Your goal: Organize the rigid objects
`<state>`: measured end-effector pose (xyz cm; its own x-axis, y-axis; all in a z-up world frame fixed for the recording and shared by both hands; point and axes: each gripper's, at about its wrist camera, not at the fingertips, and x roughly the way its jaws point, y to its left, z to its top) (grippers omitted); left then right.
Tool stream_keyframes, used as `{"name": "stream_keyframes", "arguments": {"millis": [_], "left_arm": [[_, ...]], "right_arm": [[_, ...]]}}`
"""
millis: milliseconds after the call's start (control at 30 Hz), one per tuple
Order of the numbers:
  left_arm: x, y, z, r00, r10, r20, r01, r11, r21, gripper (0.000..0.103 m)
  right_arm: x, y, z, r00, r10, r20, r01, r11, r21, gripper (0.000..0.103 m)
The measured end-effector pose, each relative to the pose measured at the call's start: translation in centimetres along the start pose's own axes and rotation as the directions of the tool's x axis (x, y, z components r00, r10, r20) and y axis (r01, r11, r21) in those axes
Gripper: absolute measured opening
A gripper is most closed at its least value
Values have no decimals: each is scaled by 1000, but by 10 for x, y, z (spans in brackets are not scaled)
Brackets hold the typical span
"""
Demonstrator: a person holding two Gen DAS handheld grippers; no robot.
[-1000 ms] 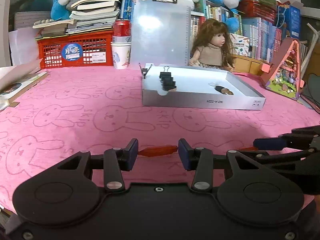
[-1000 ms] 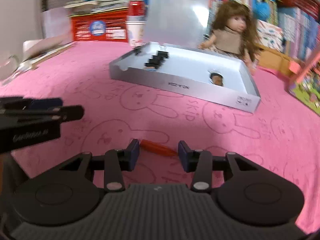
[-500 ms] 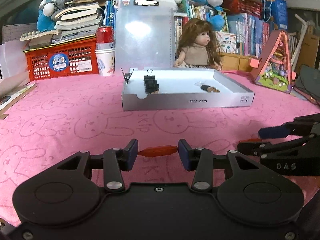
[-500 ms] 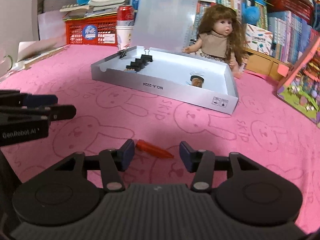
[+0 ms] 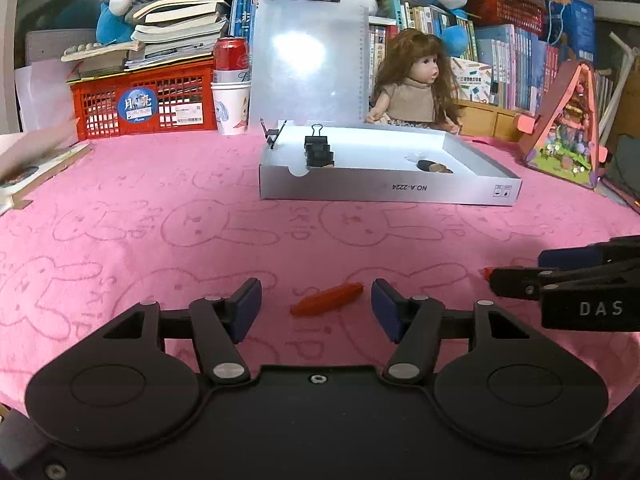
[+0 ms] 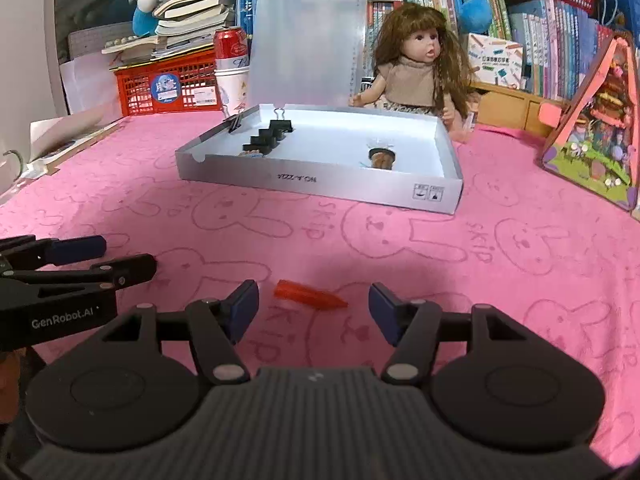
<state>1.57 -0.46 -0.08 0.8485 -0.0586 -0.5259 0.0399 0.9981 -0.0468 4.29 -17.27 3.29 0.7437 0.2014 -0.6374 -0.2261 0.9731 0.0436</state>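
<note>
Cardboard tray (image 5: 384,194) of white stock sits on the pink rabbit-print cloth (image 5: 200,240) covering the worktop, well beyond both tools. Inside it, near the left wall, black binder clips (image 5: 319,152) stand in a short row, and one more clip (image 5: 272,136) grips the tray's far left rim. Toward the right half of the tray lies a small brown object (image 5: 434,167) that is too small to identify. A translucent clipboard (image 5: 308,56) stands upright just behind the tray, with a doll (image 5: 412,84) seated beside it. Further left, a red basket (image 5: 144,100) carries a stack of books (image 5: 180,20) on top, and a red can (image 5: 231,56) rests in a paper cup (image 5: 230,106).

The left tool (image 5: 316,306) has its jaws opening; an orange pointed piece (image 5: 327,299) lies on the cloth between the fingers, touching neither pad. The right tool (image 6: 312,306) is likewise opening, and a second orange piece (image 6: 310,294) lies on the cloth between its fingers, clear of both pads. Each tool shows at the edge of the other's view, side by side and apart.
</note>
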Motion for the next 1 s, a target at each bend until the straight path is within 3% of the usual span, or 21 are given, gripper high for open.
{"name": "stream_keyframes", "arguments": {"millis": [67,100,133,167,267,367,733,933,1000], "left_arm": [[0,-1,-2,1000,17,-7,-17,1000,-10,56],[-1,-1,-3,1000,21,-9,-21,1000,-14,42],[-2,-1,-3,1000,22,-1,-22,1000,-9,35],[-2,0,-3,1000,14,0,-14,1000,-5,27],[-3,6,-1,1000,-11,-13,11,1000,-7,29],[-5,12,-1,1000,3,-20,-3,1000,19,40],[2,31,4,996,82,-19,-81,996,45,44],[-8,27,1,999,28,-14,-28,1000,14,47],[-12,20,-1,1000,6,3,-6,1000,4,57]], "right_arm": [[4,1,1,1000,7,-18,-7,1000,10,72],[6,2,1,999,14,-29,-13,1000,9,64],[8,4,2,999,14,-39,-14,1000,-2,49],[8,6,1,999,5,-33,-6,1000,-24,46],[8,7,2,999,15,-37,-17,998,-55,43],[6,4,1,999,3,-37,-6,998,-62,56],[1,-9,0,998,-48,-29,47,998,-32,56],[1,-12,2,999,33,-41,-31,999,41,59],[3,-11,2,998,54,-43,-51,996,68,62]]}}
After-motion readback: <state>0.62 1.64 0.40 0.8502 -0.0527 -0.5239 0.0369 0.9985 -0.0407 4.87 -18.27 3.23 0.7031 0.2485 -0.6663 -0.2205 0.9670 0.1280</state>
